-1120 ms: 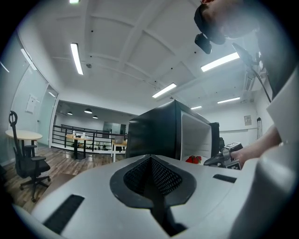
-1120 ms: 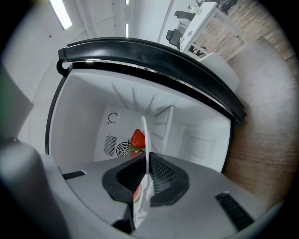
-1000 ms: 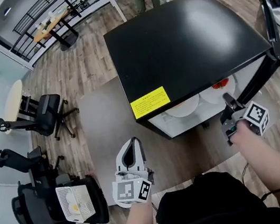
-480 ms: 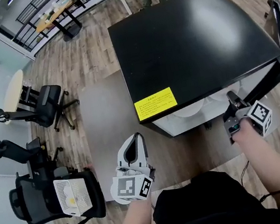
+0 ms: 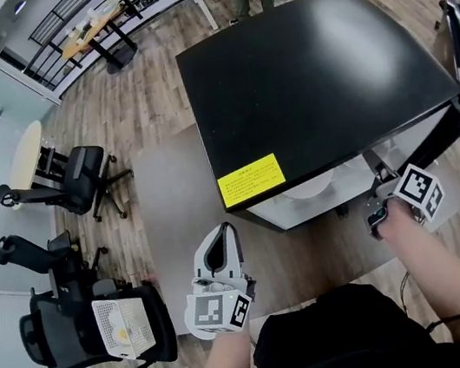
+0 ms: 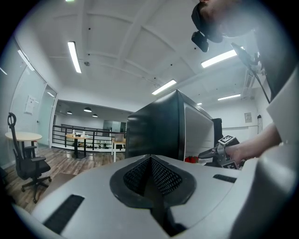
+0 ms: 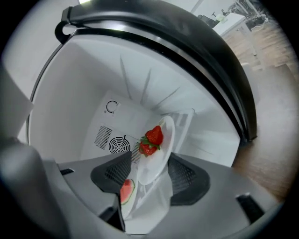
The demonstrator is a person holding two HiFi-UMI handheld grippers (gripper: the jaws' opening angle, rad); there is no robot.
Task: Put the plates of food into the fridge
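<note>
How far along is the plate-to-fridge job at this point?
Done: one white plate already lies inside the open fridge. In hand: the right tongs have just been opening; the strawberry plate sits between the jaws, pads off it, inside the fridge. Left: probably withdraw the right tongs and shut the door. The left tongs are shut, empty.

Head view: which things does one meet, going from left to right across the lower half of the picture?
Office chair → left gripper → yellow label → white plate → right gripper, whose jaws have just been opening, with a strawberry plate between them.
</note>
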